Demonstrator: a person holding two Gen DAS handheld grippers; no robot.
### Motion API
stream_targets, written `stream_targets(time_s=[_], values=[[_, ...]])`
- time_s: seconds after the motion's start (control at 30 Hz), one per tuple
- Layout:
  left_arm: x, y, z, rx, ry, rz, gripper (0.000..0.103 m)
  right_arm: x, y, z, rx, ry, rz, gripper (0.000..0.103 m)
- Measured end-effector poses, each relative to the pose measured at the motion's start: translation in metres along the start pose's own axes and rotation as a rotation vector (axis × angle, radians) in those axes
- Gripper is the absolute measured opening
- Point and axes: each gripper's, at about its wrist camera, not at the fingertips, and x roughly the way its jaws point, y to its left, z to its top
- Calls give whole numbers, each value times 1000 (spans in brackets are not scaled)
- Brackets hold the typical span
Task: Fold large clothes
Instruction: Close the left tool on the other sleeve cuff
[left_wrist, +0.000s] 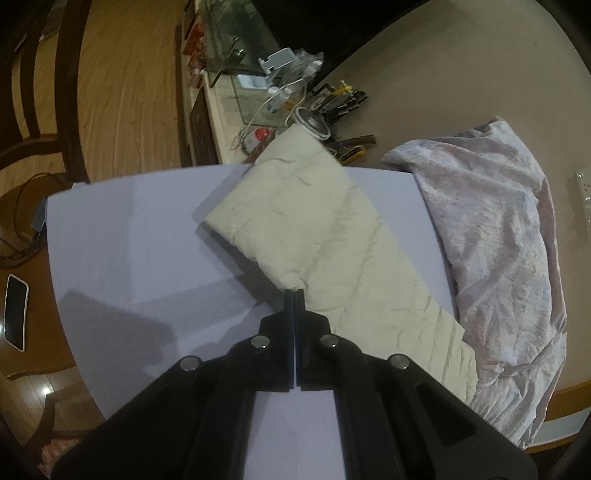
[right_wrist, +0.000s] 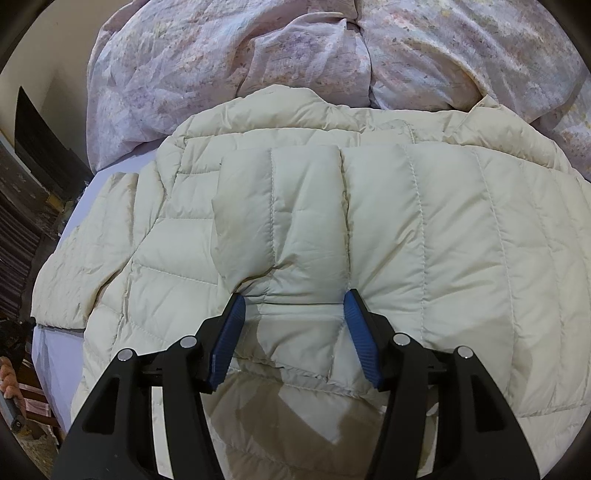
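we have one cream quilted puffer jacket (right_wrist: 332, 229) lying on the pale lilac board (left_wrist: 129, 240) that covers the round tan table (left_wrist: 461, 74), its long axis running from the board's far edge back toward the near right corner. beside it, along the board's right edge, lies one crumpled floral lilac cloth (left_wrist: 498, 240), touching the jacket's far side. our left gripper (left_wrist: 294, 291) has its jaws pressed fully together, the tips right at the jacket's near-left fold; a sliver of fabric seems nipped there, though we cannot tell for sure. our right gripper (right_wrist: 293, 306) stands about half open, its blue pads (right_wrist: 231, 332) pushed down either side of a puffed panel over a folded-in sleeve, straddling it more than clamping it. the jacket lies straight ahead of both sets of fingers, and the right hand sits deeper over its body, so we judge it pins while the left draws its edge across. we count two grippers, one jacket, one cloth, and one phone (left_wrist: 14, 310) on the wooden surface beyond the board's left edge.
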Motion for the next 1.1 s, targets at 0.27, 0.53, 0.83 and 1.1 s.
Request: stream_targets(time_s=[0.27,0.53,0.83,1.1], values=[[-1,-3,4,-17,6,-17,0,-1,-1,-1,3,-2,5,58],[12,9,3,-63,29,-31,45,-2,-1,-1,6,-3,10,58],[15,2,10,-73,2,-4,42,-3,-1,-2,3,-4,17,58],[23,13,27,-98,-22,32,2,-4,-2,-2,-12,-7,34,58]])
